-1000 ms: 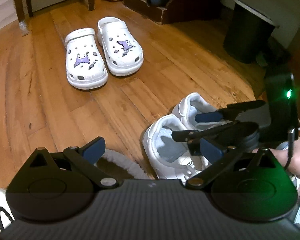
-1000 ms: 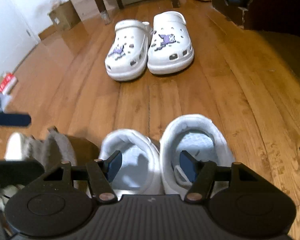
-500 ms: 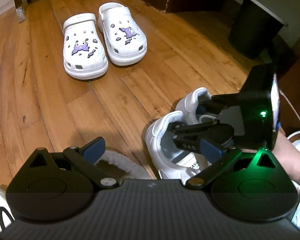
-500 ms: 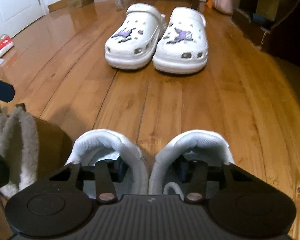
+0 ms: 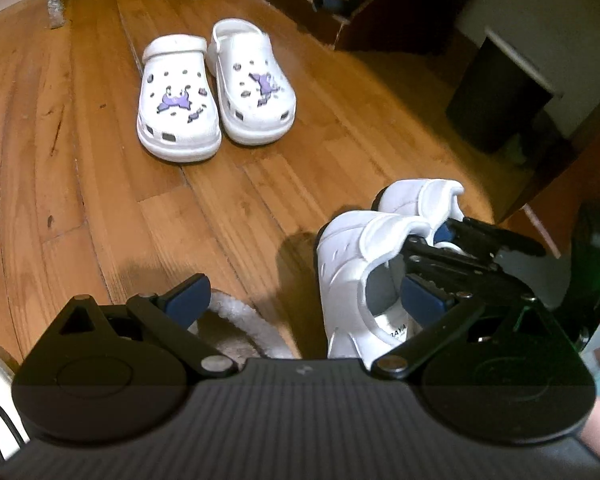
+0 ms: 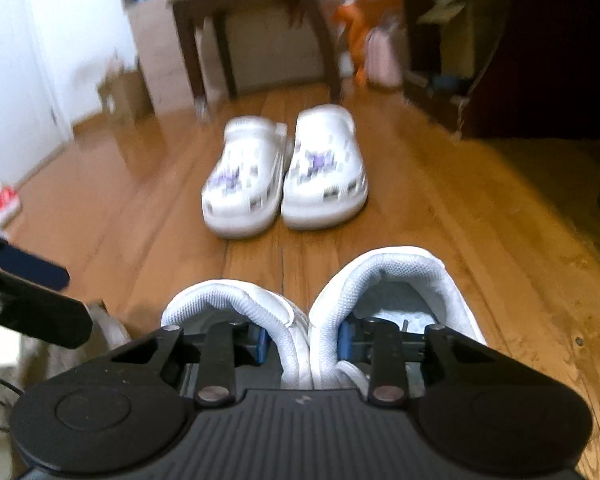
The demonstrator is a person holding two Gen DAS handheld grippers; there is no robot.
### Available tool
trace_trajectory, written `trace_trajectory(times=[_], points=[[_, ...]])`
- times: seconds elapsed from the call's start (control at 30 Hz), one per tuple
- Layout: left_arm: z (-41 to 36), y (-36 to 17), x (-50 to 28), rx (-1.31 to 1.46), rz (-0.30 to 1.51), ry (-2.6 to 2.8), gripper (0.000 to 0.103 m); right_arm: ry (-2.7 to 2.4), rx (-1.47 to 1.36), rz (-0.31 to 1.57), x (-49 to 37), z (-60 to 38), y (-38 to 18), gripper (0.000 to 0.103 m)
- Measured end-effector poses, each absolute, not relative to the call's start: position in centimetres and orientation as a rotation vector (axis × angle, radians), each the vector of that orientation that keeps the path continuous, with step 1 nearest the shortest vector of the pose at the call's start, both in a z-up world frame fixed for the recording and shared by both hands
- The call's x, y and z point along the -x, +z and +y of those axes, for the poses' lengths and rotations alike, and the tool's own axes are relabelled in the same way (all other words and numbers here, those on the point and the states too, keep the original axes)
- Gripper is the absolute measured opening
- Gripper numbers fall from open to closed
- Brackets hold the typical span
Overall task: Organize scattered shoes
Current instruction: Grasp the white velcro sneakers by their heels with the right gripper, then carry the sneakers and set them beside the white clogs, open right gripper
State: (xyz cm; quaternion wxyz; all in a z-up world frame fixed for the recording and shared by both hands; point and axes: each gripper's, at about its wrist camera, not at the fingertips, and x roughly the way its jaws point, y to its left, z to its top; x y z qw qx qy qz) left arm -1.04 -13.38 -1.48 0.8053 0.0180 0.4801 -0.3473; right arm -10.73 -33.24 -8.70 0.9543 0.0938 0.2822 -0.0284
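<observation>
Short of the white clogs [image 6: 284, 176], the right gripper [image 6: 303, 339] clamps two white sneakers [image 6: 312, 300] together.
Beside the sneakers, the left gripper [image 5: 304, 296] hangs spread and empty above a fleecy slipper [image 5: 240, 320].

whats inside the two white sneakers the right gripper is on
One blue-padded finger of the right gripper sits inside each white sneaker, pinching the two adjoining collars together. A grey insole with partial printed lettering shows in the left wrist view. The toe ends are hidden by the uppers.

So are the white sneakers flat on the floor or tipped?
Tipped: the white sneakers lean heels-up, their inner collars pinched together by the right gripper.
</observation>
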Motion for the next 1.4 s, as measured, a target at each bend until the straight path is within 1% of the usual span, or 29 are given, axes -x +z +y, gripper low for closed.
trace_trajectory(times=[0.2, 0.3, 0.4, 0.5, 0.67, 0.8, 0.9, 1.1, 1.27, 1.37, 1.4], points=[[-11.3, 1.3, 1.4, 0.013, 0.969, -0.746, 0.103, -0.077, -0.245, 0.427, 12.2, -33.4, -5.9, 0.032], [-10.4, 2.3, 1.0, -0.014, 0.939, -0.738, 0.103, -0.074, -0.228, 0.372, 11.8, -33.0, -4.1, 0.032], [-7.8, 3.5, 0.3, -0.052, 0.870, -0.671, 0.103, -0.045, -0.216, 0.309, 10.8, -31.9, -2.2, 0.032], [-3.9, 4.1, -0.9, -0.056, 0.838, -0.584, 0.103, -0.003, -0.183, 0.279, 9.0, -29.9, -0.5, 0.032], [2.5, 4.3, -3.1, 0.010, 0.844, -0.500, 0.103, 0.095, -0.102, 0.249, 5.0, -25.6, 3.2, 0.032], [7.5, 4.6, -3.8, 0.040, 0.864, -0.424, 0.103, 0.170, -0.148, 0.242, 0.4, -22.7, 5.8, 0.032], [10.8, 4.7, -4.1, 0.075, 0.876, -0.380, 0.103, 0.210, -0.172, 0.251, -2.7, -20.4, 5.7, 0.032], [13.8, 3.8, -4.6, 0.084, 0.911, -0.328, 0.103, 0.256, -0.225, 0.312, -9.5, -15.4, 3.5, 0.032], [15.2, 2.9, -5.2, 0.107, 0.932, -0.324, 0.103, 0.224, -0.259, 0.417, -15.7, -12.9, 1.8, 0.032], [15.7, 2.3, -5.5, 0.107, 0.939, -0.327, 0.103, 0.152, -0.226, 0.499, -19.3, -11.5, 0.6, 0.031], [15.9, 1.8, -5.9, 0.111, 0.950, -0.326, 0.103, 0.128, -0.215, 0.526, -20.5, -11.1, 0.2, 0.028]])
